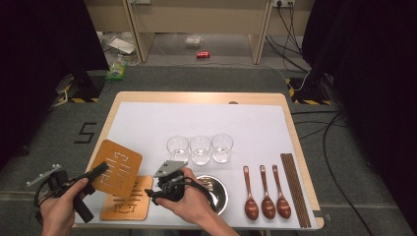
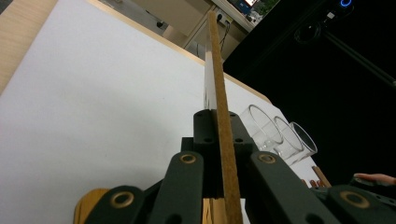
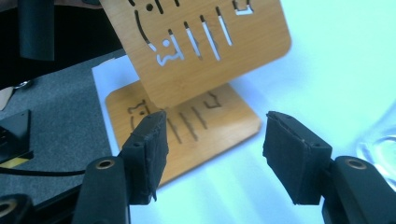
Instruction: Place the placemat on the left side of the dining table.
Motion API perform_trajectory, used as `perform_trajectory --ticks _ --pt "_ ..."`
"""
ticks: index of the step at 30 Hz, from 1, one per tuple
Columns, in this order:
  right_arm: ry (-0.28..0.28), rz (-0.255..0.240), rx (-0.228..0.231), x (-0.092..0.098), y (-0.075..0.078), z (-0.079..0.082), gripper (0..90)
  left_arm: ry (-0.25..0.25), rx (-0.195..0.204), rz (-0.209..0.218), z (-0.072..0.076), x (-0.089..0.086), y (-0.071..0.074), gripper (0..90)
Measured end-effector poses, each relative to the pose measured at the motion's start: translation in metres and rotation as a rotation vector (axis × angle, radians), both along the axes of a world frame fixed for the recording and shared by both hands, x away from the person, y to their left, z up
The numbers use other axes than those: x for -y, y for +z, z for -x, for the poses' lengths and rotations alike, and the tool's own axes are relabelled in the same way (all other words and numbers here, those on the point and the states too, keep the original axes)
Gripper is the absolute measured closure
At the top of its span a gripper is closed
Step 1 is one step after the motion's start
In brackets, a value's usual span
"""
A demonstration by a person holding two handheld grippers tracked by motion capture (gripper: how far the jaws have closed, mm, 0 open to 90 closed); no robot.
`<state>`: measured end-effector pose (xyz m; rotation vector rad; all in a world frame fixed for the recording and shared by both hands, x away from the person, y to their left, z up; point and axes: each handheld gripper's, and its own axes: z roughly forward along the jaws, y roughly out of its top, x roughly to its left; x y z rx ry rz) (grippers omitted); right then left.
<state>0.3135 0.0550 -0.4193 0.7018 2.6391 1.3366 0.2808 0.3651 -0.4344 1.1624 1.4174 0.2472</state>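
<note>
High view, left gripper (image 1: 101,169) fingers clamped on lifted wooden coaster (image 1: 116,167), right gripper (image 3: 212,156) fingers apart, empty

We see a broad bare stretch of white mat (image 1: 147,123) across the upper half of the table, open from the left edge to the right. Mid-frame, three glasses (image 1: 200,149) stand in a tight row and block the centre. Lower right, three wooden spoons (image 1: 267,194) and chopsticks (image 1: 294,189) crowd the mat, with narrow strips between them. Lower centre, a metal bowl (image 1: 219,191) sits just beside the right hand (image 1: 189,201). Lower left, the lifted coaster (image 1: 117,168) overhangs the flat coaster (image 1: 127,200), closing off that corner.
</note>
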Motion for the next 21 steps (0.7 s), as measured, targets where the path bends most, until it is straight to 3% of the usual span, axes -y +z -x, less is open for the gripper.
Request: perform_trajectory --ticks 6,21 --pt "-0.029 -0.002 0.016 0.015 0.006 -0.006 40.3 0.022 0.014 0.004 -0.011 -0.001 0.001 85.9" --pt "-0.082 -0.018 0.039 0.044 0.017 -0.018 40.4 0.043 0.004 -0.011 -0.038 0.0 0.006 85.9"
